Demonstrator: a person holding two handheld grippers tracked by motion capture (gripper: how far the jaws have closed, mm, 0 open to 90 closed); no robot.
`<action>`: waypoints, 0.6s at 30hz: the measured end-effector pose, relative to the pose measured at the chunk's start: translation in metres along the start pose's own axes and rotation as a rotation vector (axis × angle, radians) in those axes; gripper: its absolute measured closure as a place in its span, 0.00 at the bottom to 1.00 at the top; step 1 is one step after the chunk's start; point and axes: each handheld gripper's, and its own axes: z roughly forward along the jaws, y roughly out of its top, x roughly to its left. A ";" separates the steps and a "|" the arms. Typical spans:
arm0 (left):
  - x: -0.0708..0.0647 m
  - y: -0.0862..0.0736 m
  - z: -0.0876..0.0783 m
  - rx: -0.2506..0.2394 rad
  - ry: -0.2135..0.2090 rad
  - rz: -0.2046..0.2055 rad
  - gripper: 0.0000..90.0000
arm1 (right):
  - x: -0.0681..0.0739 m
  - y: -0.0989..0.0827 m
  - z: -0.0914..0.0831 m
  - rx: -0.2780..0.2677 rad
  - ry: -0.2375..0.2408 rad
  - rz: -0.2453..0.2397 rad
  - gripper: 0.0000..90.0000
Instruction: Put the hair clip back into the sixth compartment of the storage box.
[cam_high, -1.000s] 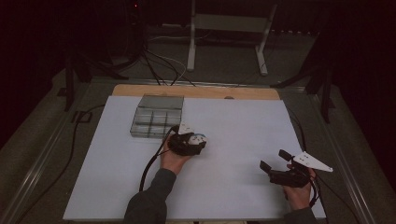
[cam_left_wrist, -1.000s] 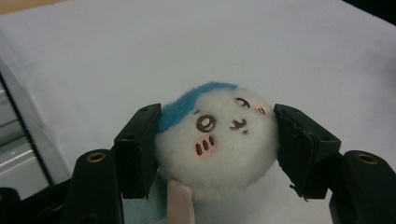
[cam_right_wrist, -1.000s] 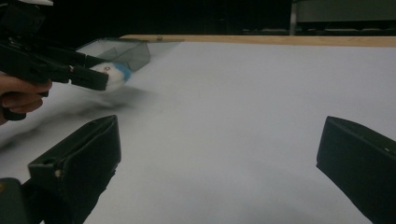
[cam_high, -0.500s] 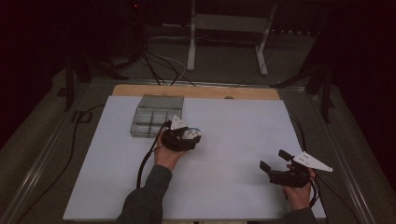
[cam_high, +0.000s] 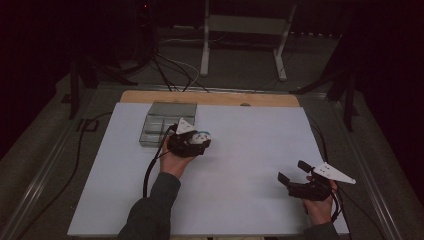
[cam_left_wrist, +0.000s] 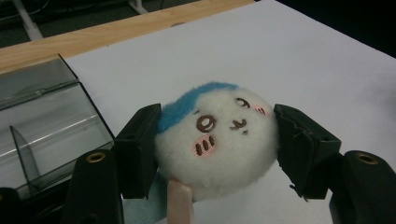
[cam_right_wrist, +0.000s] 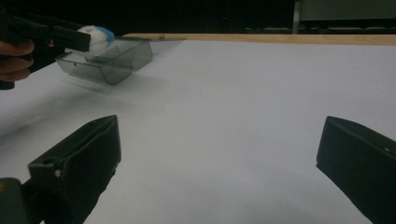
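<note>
My left gripper is shut on a round white plush toy with a blue top, a small face and pink cheeks. In the high view this gripper hovers over the white sheet with the plush toy in it, just right of a clear plastic divided box. The same box lies at the left of the left gripper view. Low at the right, my right gripper is open and holds nothing; its jaws stand wide apart in the right gripper view. Far off there, the plush toy hangs by the box.
A white sheet covers most of the table, with a wooden strip along its far edge. Cables and a metal stand lie on the dark floor beyond. A cable trails from the left gripper.
My left hand has lifted the plush toy and carried it away from me, closer to the clear box. The right hand has stayed where it was.
</note>
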 end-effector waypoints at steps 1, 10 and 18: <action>0.001 0.001 -0.001 -0.003 0.000 -0.001 0.41 | 0.000 0.000 0.000 0.000 0.000 0.000 0.00; 0.008 0.004 -0.006 -0.023 0.010 -0.010 0.41 | 0.000 0.000 0.000 -0.001 -0.001 0.001 0.00; 0.011 0.007 -0.009 -0.027 0.010 -0.002 0.41 | -0.001 0.000 -0.001 -0.002 0.000 0.002 0.00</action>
